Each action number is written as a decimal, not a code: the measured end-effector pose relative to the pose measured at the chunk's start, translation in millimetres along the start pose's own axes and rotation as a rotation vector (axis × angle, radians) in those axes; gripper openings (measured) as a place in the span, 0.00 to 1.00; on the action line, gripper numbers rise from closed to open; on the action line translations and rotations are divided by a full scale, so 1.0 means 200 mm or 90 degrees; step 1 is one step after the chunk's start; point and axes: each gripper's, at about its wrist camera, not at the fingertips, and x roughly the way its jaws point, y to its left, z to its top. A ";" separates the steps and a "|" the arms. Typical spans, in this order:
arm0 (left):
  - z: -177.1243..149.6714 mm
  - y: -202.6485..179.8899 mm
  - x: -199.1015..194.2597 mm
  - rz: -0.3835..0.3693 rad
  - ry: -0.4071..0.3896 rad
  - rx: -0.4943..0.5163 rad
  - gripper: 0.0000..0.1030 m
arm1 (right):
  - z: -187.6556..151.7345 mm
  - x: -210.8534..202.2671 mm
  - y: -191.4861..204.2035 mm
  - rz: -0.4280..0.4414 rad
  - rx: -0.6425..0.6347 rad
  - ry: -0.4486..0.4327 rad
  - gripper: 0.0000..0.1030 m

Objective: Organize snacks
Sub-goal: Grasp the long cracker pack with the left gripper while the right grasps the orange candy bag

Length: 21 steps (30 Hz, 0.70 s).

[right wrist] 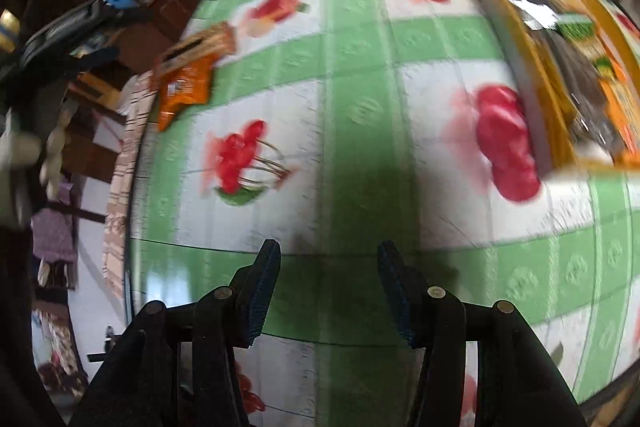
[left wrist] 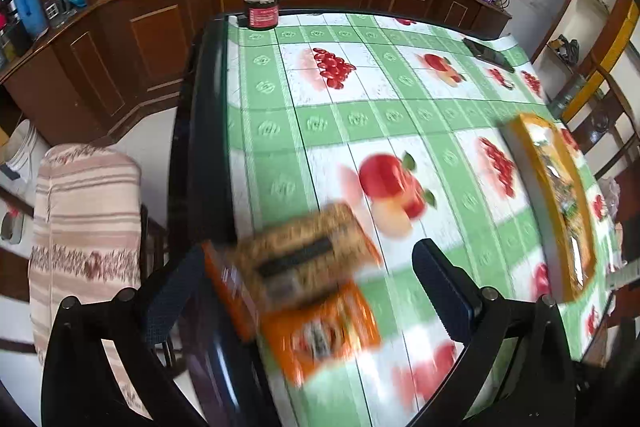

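Note:
Orange and brown snack packets point(left wrist: 308, 287) lie stacked near the table's left edge, between the fingers of my open left gripper point(left wrist: 304, 267). They also show in the right wrist view point(right wrist: 192, 67), far left. A yellow-rimmed tray point(left wrist: 560, 203) holding several snack packs sits at the right; it also shows in the right wrist view point(right wrist: 560, 39), upper right. My right gripper point(right wrist: 326, 255) is open and empty over the tablecloth, apart from both. The left gripper point(right wrist: 72, 35) shows at that view's far left.
The table has a green fruit-print cloth point(left wrist: 360, 119). A dark jar point(left wrist: 262, 7) stands at the far edge and a black phone point(left wrist: 488, 55) lies far right. A chair with striped cover point(left wrist: 84, 227) stands left of the table.

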 end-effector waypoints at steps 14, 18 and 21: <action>-0.15 -0.18 0.18 -0.293 0.223 -0.054 1.00 | 0.01 -0.02 -0.03 -0.016 0.045 -0.018 0.51; -0.14 -0.17 0.05 -0.312 0.174 -0.069 1.00 | 0.03 0.00 0.02 -0.011 0.028 -0.013 0.51; -0.13 -0.12 0.01 -0.243 0.136 -0.072 1.00 | 0.04 0.01 0.07 0.000 0.009 -0.010 0.51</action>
